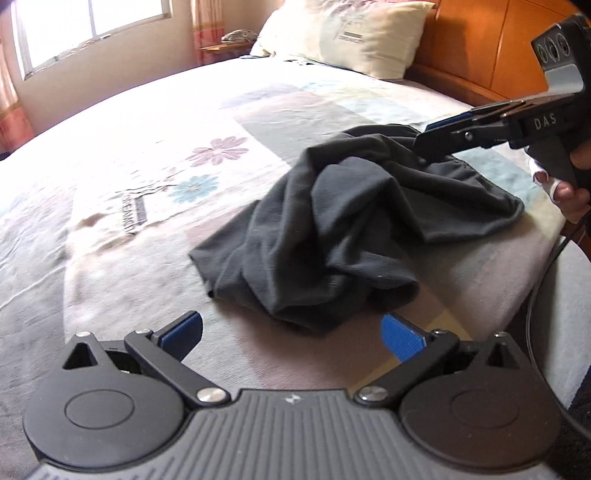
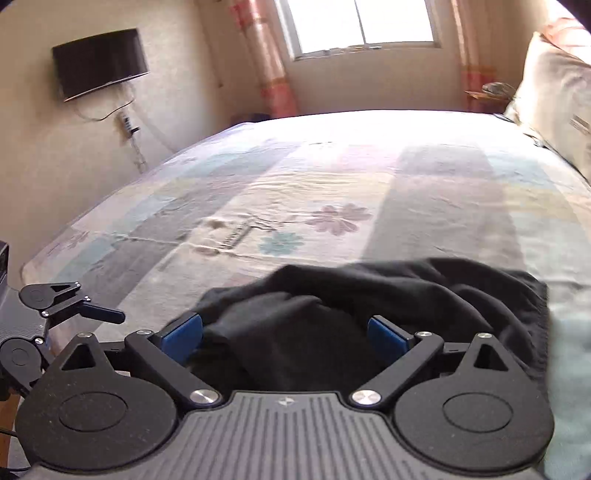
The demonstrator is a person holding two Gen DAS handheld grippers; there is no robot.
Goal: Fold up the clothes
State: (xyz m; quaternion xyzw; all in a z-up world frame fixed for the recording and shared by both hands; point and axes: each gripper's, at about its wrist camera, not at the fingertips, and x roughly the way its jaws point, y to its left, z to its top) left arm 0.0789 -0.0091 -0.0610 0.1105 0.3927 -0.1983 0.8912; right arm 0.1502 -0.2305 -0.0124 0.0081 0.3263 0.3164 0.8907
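A crumpled dark grey garment (image 1: 343, 221) lies in a heap on the patterned bed sheet (image 1: 147, 166), near the bed's front right edge. My left gripper (image 1: 293, 338) is open just short of the heap's near edge, with only sheet between its blue pads. My right gripper (image 1: 432, 138) comes in from the right over the heap's far side, held by a hand (image 1: 569, 199). In the right wrist view the right gripper (image 2: 286, 334) stands wide open with the dark garment (image 2: 369, 295) bunched between its blue pads, which do not press on it.
A cream pillow (image 1: 351, 33) leans on the wooden headboard (image 1: 498, 44) at the bed's far end. A window (image 2: 362, 26), curtains and a wall-mounted screen (image 2: 99, 62) are beyond the bed. One of the left gripper's fingers (image 2: 105, 314) shows at the left.
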